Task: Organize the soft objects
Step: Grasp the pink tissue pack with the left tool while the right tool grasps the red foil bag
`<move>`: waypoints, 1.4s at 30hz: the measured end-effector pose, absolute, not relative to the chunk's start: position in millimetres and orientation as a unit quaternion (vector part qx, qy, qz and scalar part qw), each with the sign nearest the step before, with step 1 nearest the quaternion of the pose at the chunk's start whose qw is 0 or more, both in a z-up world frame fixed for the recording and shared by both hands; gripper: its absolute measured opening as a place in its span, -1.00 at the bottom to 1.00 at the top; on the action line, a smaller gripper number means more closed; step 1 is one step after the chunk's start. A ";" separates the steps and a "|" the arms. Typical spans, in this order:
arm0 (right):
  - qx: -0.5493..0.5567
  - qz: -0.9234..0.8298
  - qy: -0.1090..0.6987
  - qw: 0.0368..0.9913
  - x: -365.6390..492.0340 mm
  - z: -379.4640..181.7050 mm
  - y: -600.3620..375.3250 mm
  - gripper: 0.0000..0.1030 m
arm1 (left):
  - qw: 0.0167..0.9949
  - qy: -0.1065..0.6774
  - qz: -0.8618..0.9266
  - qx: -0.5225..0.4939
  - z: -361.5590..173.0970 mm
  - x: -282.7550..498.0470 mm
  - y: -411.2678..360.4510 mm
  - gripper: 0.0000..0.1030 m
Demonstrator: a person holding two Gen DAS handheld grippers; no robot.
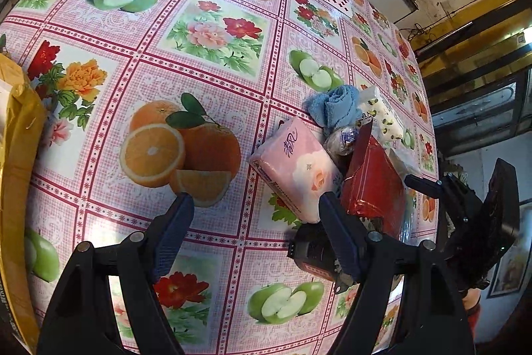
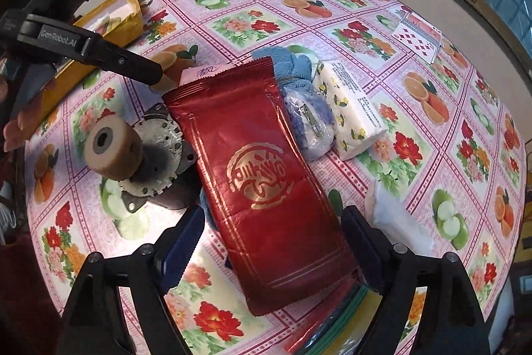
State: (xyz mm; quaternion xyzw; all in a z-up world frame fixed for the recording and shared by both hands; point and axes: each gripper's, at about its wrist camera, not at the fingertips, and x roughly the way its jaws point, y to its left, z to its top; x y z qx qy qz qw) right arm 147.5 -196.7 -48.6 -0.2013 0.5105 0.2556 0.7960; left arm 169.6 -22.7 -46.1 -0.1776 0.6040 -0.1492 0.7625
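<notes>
Landmark = glossy red foil pouch w/ gold emblem, lying flat on the fruit-and-flower oilcloth table; soft stuff is bunched round it, prob. on purpose, as a gathering spot. Right gripper hangs over the pouch's near end, jaws spread wide to either side of it, nothing pinched yet; spread looks set to take the pouch across its width. Left gripper sits just left of the pouch, jaws apart too, empty; its right finger is close to the pink rose-print tissue pack, contact unclear. That pack lies touching the pouch's left edge. Beyond the pouch: crumpled blue terry cloth; right of the pouch, a clear-wrapped blue bundle, then a white lemon-print tissue pack beside it. Hard bits stay apart: grey metal motor w/ tan roller left of the pouch; playing cards well beyond it. Judgement: sorting barely begun.
</notes>
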 end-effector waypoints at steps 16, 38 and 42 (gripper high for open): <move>-0.055 0.201 0.518 0.830 138.8 -53.2 -247.1 0.23 | 0.725 0.628 -0.181 -0.217 -65.0 190.8 -66.2 0.50; 0.055 0.194 0.517 0.832 141.0 -53.4 -267.5 0.23 | 0.773 0.621 -0.108 -0.068 -66.4 194.0 -101.6 0.78; 0.069 0.192 0.516 0.832 140.2 -54.1 -270.4 0.23 | 0.776 0.617 -0.117 -0.054 -62.8 190.1 -95.8 0.46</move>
